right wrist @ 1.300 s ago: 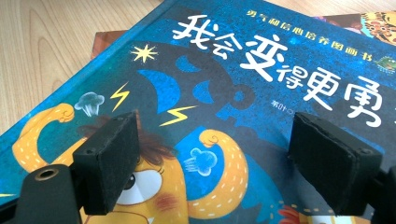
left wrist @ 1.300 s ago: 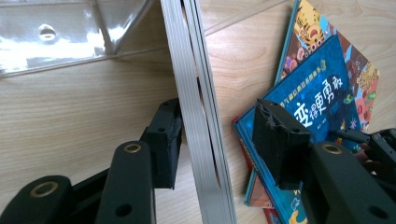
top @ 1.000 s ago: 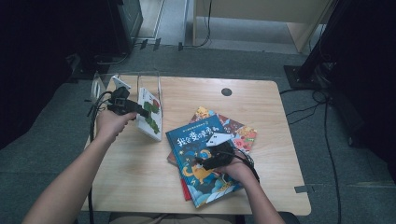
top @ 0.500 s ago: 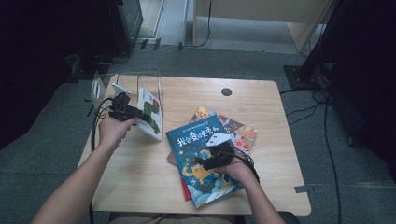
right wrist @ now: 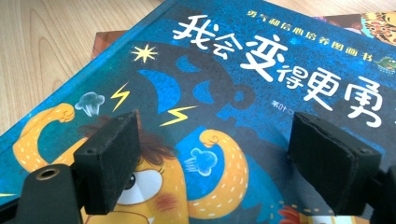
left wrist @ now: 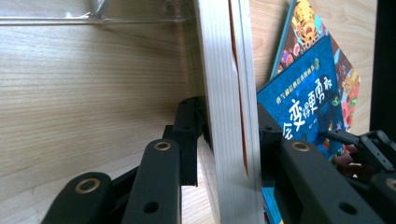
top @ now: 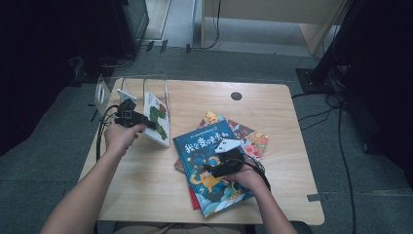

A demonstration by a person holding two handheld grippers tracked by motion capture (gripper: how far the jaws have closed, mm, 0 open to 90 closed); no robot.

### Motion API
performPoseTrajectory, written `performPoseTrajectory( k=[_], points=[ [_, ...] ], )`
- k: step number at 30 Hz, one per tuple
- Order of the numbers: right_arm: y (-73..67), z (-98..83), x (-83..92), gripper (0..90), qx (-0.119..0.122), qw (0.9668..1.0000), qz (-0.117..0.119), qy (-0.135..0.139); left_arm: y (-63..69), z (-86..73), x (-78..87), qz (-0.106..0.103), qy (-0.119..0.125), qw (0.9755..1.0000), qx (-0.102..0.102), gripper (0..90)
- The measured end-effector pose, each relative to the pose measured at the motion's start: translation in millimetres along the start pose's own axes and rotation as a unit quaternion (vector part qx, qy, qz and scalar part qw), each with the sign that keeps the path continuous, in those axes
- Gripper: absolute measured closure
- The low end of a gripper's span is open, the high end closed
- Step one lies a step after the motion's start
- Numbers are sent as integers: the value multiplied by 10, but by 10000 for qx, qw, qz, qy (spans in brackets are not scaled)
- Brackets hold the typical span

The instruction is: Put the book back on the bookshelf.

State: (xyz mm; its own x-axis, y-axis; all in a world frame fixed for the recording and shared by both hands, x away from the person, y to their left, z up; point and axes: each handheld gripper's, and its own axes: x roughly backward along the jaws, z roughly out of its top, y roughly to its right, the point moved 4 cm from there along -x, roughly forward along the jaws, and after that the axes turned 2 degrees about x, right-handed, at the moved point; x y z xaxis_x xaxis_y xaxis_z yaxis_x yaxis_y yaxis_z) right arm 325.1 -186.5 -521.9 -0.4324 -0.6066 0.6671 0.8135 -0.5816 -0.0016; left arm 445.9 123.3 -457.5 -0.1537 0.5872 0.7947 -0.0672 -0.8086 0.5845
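**White book on edge in the left gripper, blue book under the right**

The left gripper (top: 146, 122) has its jaws on either side of a white book (left wrist: 231, 116) standing on edge at the table's (top: 146, 195) left rear. The jaws have just been closing. In the left gripper view both pads sit against the covers, so the book looks pinched. Just behind it stands a clear rack (top: 146, 83), whose rail crosses the top of the left gripper view. The book's green-printed cover (top: 158, 117) faces right, toward the pile.

The right gripper (right wrist: 210, 163) hangs wide open over a blue book (right wrist: 261, 93), holding nothing. Whether its pads touch the cover cannot be told. The blue book tops a fanned pile; an orange book (top: 248, 139) pokes out behind it. The pile lies near the white book, to its right. A dark round hole (top: 236, 96) sits at the table's far edge.
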Motion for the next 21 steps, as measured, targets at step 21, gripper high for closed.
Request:
performPoseTrajectory(
  k=[21],
  points=[
    [-1,0,1,174,12,10000,4,6,81,130,226,702,100,9975,49,764]
  ],
)
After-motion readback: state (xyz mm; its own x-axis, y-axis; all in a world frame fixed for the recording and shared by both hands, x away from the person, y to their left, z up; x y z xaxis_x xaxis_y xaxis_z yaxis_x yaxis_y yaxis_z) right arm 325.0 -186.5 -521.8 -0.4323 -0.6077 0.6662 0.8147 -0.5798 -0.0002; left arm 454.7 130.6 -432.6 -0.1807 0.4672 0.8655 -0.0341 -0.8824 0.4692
